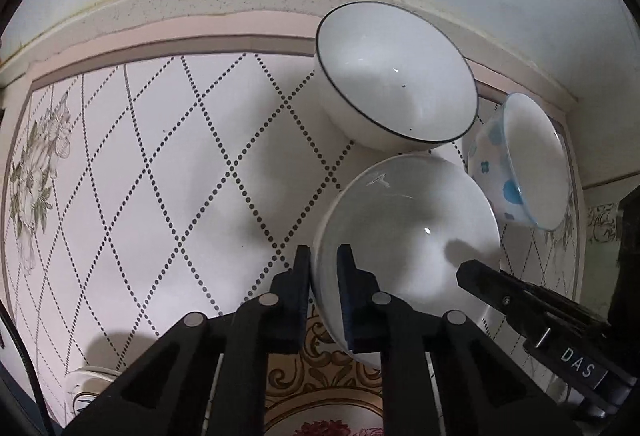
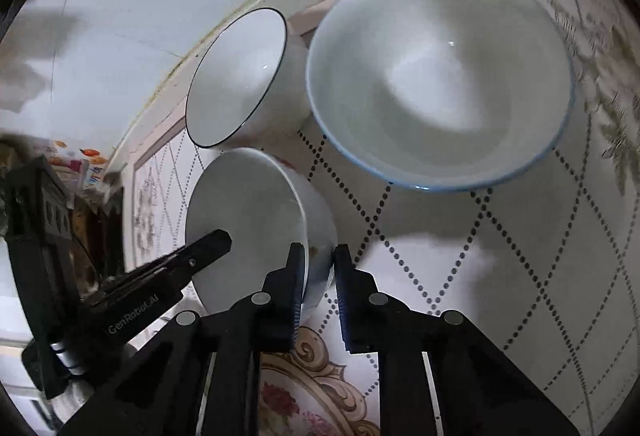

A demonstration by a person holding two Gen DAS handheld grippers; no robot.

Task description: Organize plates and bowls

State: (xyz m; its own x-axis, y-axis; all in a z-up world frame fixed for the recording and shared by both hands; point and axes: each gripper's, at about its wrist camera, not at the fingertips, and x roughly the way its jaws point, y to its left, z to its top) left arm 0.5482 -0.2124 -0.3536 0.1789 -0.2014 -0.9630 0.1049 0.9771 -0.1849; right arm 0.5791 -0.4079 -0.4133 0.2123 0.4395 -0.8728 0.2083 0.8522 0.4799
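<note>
Gripping the plain white bowl (image 1: 404, 236) by opposite rims, the left gripper (image 1: 324, 268) and right gripper (image 2: 318, 268) both clamp it near the camera; its base is hidden. Black-rimmed bowl (image 1: 396, 80) sits farther, blue-spotted bowl (image 1: 520, 160) right.

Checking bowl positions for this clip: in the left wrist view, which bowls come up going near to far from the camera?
Plain white bowl pinched at its rim by the left gripper, then the dark-rimmed bowl by the back edge.
</note>
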